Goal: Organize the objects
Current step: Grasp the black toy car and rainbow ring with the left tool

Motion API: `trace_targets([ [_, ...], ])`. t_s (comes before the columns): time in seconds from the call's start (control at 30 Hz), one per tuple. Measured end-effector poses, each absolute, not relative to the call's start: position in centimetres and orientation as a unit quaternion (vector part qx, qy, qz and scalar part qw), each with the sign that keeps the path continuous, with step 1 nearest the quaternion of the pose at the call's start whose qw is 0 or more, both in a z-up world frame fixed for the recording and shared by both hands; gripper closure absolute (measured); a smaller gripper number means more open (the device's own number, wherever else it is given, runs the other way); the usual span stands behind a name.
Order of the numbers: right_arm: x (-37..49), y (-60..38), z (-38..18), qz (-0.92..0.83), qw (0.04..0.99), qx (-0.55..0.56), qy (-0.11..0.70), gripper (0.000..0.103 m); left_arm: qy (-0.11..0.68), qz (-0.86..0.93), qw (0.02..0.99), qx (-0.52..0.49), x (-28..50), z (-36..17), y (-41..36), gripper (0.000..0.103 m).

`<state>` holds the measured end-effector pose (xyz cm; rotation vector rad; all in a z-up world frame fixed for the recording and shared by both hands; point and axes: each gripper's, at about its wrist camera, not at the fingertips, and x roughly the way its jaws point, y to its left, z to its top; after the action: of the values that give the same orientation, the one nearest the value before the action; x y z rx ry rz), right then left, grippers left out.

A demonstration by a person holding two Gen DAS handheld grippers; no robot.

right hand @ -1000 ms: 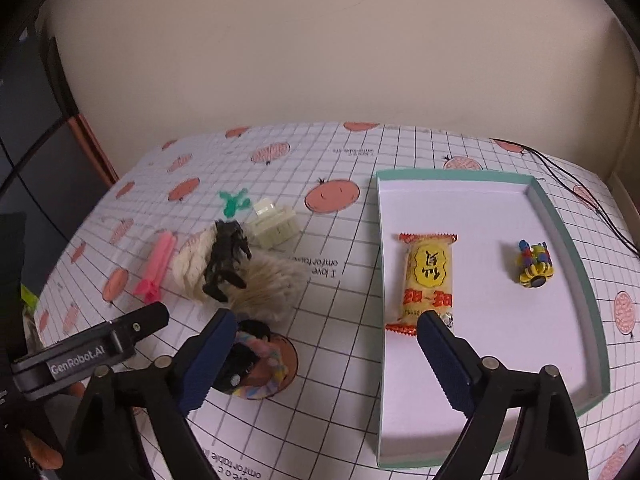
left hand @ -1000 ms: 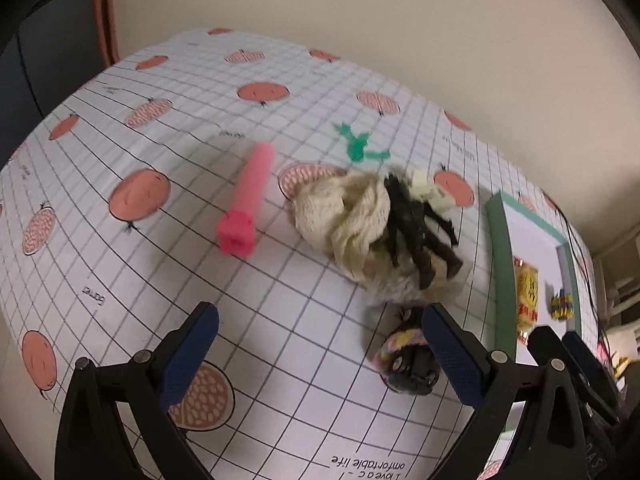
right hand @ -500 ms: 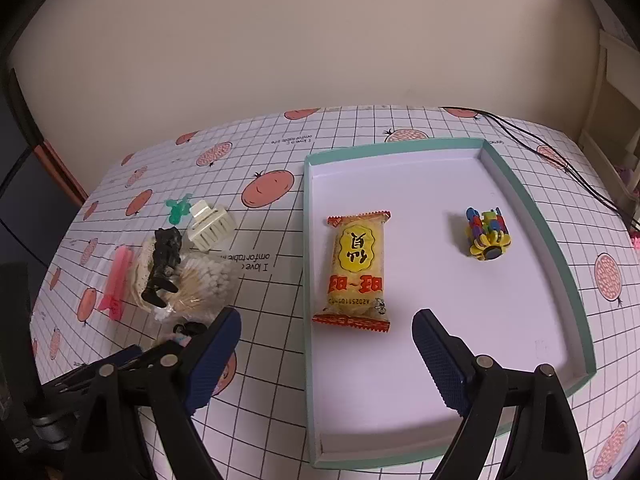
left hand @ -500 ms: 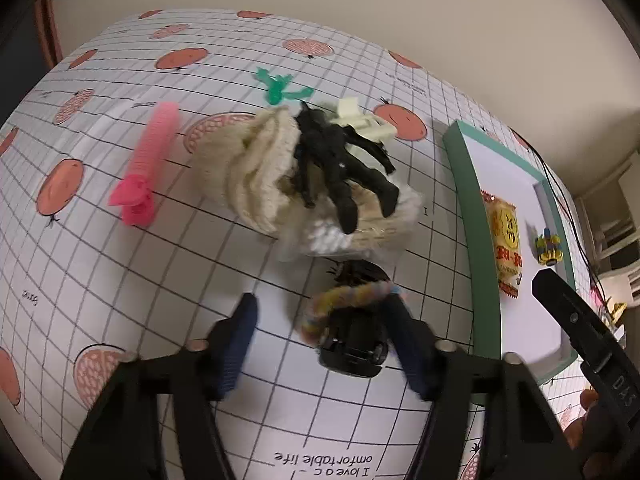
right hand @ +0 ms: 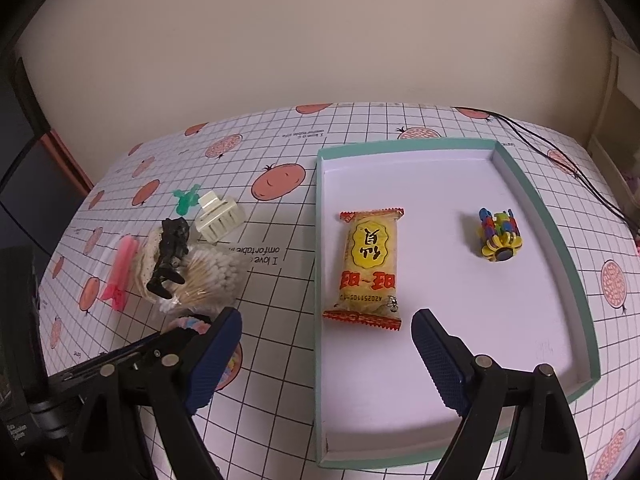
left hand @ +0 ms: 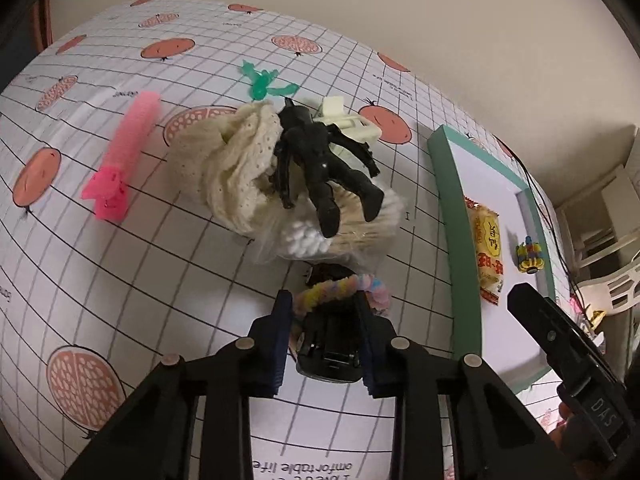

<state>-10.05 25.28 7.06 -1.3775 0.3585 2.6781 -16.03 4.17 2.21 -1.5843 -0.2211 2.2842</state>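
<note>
The left gripper (left hand: 322, 334) is pressed in on a black clip-like object (left hand: 329, 354) with a pastel fuzzy hair tie (left hand: 340, 286) looped round it; both blue pads touch its sides, and it sits on the gridded tablecloth (left hand: 160, 272). Whether it is lifted off the cloth cannot be told. Just ahead of the fingertips lies a bag of cotton swabs (left hand: 320, 236), and on top of that a black toy figure (left hand: 320, 164) sprawls, leaning against a cream knitted cloth (left hand: 236, 168) ahead and to the left. Behind the figure is a cream hair claw (left hand: 348, 124), with a small green plastic piece (left hand: 264, 80) farther off. Well to the left lies a pink tube-shaped item (left hand: 124, 160).

The right wrist view shows little of this grasp: only a bit of the hair tie shows past the left gripper's body. What it gives instead is the whole teal-rimmed white tray (right hand: 576, 280), seen only edge-on from the left. The right gripper (right hand: 326, 356) hovers spread wide and empty over the tray's near left edge. Ahead of it, between the fingers, lies a yellow snack packet (right hand: 370, 264), and ahead to the right, well apart from the packet, a small multicoloured toy (right hand: 498, 236). A black cable (right hand: 560, 160) trails over the cloth beyond the tray's far right corner.
</note>
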Motion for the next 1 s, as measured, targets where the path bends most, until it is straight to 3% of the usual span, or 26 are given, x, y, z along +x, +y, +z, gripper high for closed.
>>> trace_targets([
  [0.07,-10.1,25.2,7.0,0.882,0.052,-0.454,0.118,0.014,-0.078,0.81,0.171,-0.556,-16.1,2.4,4.0,0.07],
  [0.2,-10.1,25.1,6.9,0.881,0.051,-0.457,0.116,0.014,-0.082,0.811,0.173,-0.553,-16.1,2.5,3.8,0.056],
  [0.33,-10.1,25.2,7.0,0.881,0.051,-0.456,0.118,0.014,-0.054,0.822,0.169,-0.54,-16.0,3.0,4.2,0.056],
  [0.4,-10.1,25.1,7.0,0.88,0.049,-0.457,0.119,0.014,-0.047,0.825,0.176,-0.536,-16.0,3.2,4.1,0.073],
  [0.6,-10.1,25.0,6.9,0.88,0.047,-0.457,0.117,0.014,-0.023,0.832,0.175,-0.526,-16.1,3.2,4.4,0.1],
  [1.0,-10.2,24.9,6.7,0.879,0.046,-0.46,0.119,0.015,-0.022,0.839,0.177,-0.514,-16.3,4.0,4.1,0.103],
])
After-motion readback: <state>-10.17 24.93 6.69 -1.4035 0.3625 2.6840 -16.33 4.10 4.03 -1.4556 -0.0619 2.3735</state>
